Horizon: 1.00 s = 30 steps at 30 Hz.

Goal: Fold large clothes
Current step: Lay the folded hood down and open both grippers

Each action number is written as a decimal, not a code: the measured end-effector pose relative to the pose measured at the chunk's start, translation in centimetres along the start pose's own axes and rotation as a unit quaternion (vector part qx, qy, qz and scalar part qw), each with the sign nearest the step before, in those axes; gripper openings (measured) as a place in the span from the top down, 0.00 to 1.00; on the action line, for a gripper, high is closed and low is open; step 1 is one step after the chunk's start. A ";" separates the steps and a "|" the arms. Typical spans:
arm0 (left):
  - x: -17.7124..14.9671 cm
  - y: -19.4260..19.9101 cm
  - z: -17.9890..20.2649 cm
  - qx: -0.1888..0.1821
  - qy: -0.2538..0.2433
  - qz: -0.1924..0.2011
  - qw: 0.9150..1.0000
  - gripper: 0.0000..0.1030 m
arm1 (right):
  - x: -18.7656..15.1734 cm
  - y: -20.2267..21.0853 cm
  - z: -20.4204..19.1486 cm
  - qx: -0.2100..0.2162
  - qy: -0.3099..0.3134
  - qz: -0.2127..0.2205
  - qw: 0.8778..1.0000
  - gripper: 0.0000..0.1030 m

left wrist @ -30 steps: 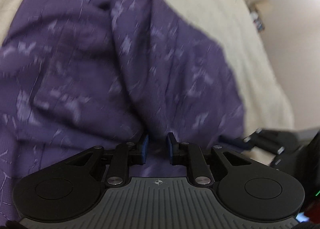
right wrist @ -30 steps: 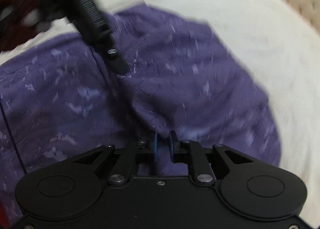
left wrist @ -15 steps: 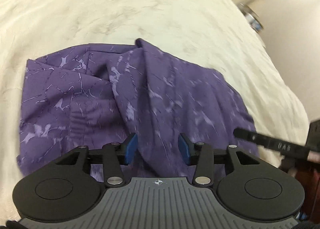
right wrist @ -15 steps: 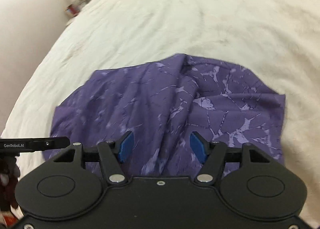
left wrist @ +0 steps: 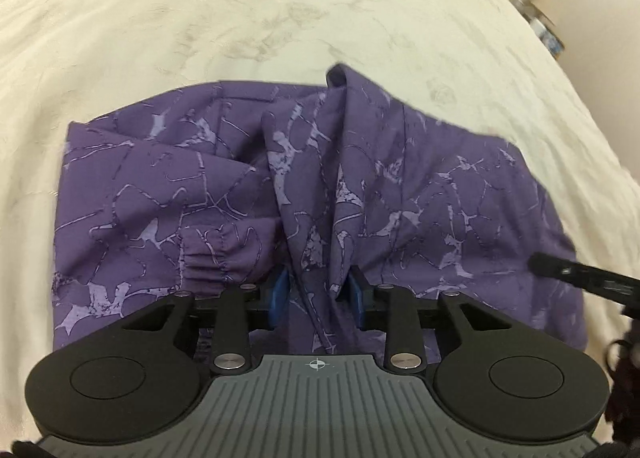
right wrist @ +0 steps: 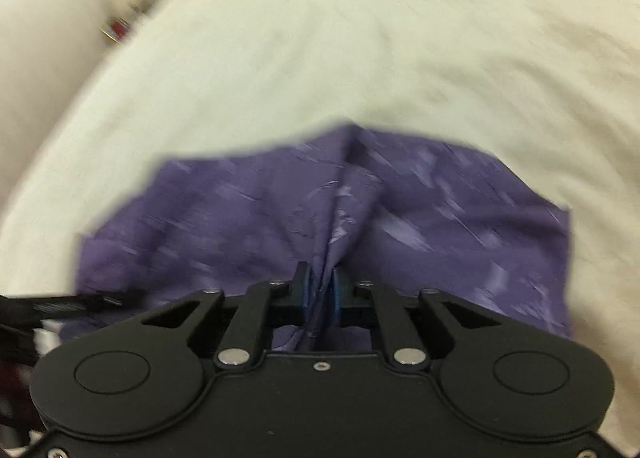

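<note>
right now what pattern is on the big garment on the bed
Purple garment with pale lilac crackle-like lines and blotches; clearest in the left wrist view.

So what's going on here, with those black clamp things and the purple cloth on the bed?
A person is folding a purple, crackle-patterned garment on a cream bedspread, using a handheld two-finger gripper in each hand. The right gripper is pinched shut on a bunched ridge of the fabric. The left gripper has a fold between its blue pads, but they stand apart, not clamped. The garment lies partly folded and rumpled.
</note>
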State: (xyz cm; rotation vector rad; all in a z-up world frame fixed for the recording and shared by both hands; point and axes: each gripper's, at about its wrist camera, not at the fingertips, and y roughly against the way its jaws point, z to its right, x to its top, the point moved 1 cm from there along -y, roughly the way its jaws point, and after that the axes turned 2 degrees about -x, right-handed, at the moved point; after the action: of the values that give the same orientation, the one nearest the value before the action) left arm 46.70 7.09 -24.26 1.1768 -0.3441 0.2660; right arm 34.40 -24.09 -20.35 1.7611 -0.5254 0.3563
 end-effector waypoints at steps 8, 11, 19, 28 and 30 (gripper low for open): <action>-1.8 4.2 2.3 0.011 -0.047 0.043 0.998 0.58 | -0.3 2.3 -0.8 -0.018 0.030 0.049 0.998 0.40; -2.8 4.8 3.8 0.012 -0.074 0.054 0.996 0.51 | -0.8 4.0 -2.8 -0.004 0.065 0.073 0.995 0.33; -5.6 1.0 3.4 0.074 -0.116 0.011 0.990 0.39 | -3.8 0.0 -4.8 -0.097 0.146 0.002 0.985 0.32; -5.4 4.4 2.8 0.053 -0.102 0.024 0.993 0.31 | -3.9 2.9 -2.7 -0.075 0.098 0.024 0.992 0.24; -5.9 6.7 2.3 0.033 -0.087 0.044 0.995 0.24 | -4.2 4.9 -2.5 -0.065 0.078 0.041 0.994 0.18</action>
State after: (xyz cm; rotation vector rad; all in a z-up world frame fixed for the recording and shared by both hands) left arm 38.50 7.27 -20.15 1.2558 -0.5440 0.2534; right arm 28.40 -21.91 -17.74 1.5748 -0.4979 0.5019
